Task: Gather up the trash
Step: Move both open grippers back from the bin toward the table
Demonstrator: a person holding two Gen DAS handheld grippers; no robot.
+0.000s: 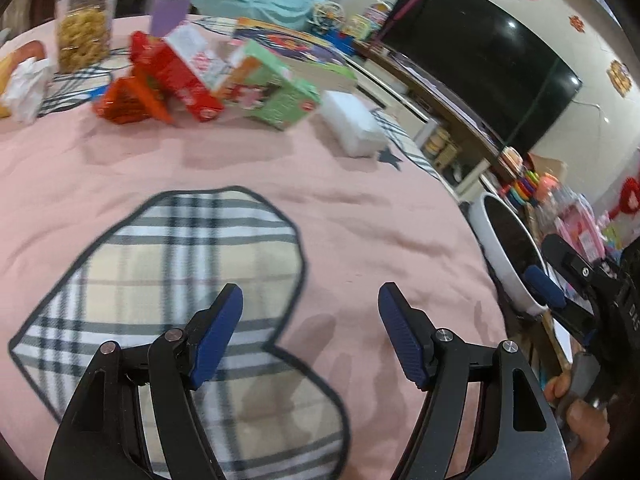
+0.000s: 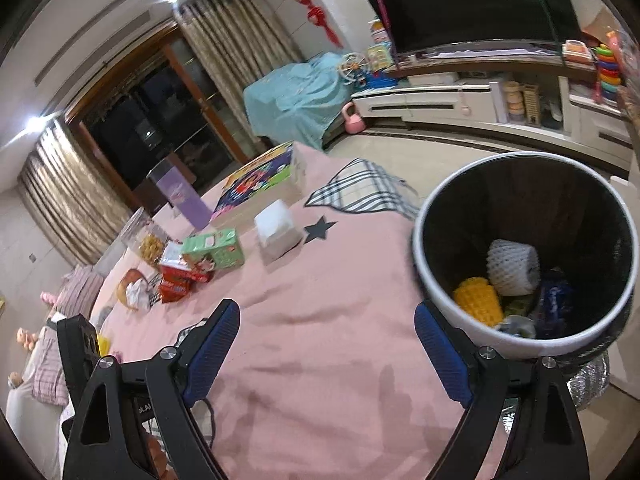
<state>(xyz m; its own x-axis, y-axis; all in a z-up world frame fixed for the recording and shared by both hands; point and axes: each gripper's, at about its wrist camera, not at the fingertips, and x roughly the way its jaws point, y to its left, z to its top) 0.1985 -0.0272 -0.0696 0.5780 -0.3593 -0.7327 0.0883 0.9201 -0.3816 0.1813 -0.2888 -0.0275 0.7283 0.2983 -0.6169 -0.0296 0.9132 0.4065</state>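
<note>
Trash already gathered lies at the bottom of the bin (image 2: 524, 248), which stands just off the edge of the desk (image 2: 320, 340) so that things can be dropped over the rim: a yellow foam sleeve (image 2: 478, 300), a white foam net (image 2: 512, 268) and a dark blue wrapper (image 2: 554, 304) beside it. A greenish scrap under them is too small to name.

Nearest the bin, the right hand-held gripper (image 2: 326, 354) hangs over the pink cloth beside the rim with its blue pads spread wide and nothing between them, which suggests a drop is done. Farther from the bin, the left hand-held gripper (image 1: 310, 338) hovers over the plaid heart patch (image 1: 172, 300), also spread and empty, pointing toward the next pieces.

Well apart from the bin, across the desk, sit a white tissue pack (image 1: 354, 128), a green carton (image 1: 276, 88), a red-and-white box (image 1: 188, 74) and an orange wrapper (image 1: 128, 102), bunched together and touching. Beyond them are crumpled white paper (image 1: 26, 84) and a clear jar of snacks (image 1: 84, 24).

Motion blur smears the labels, so I cannot tell which cartons are empty. The bin's base is hidden behind the right gripper's frame.
</note>
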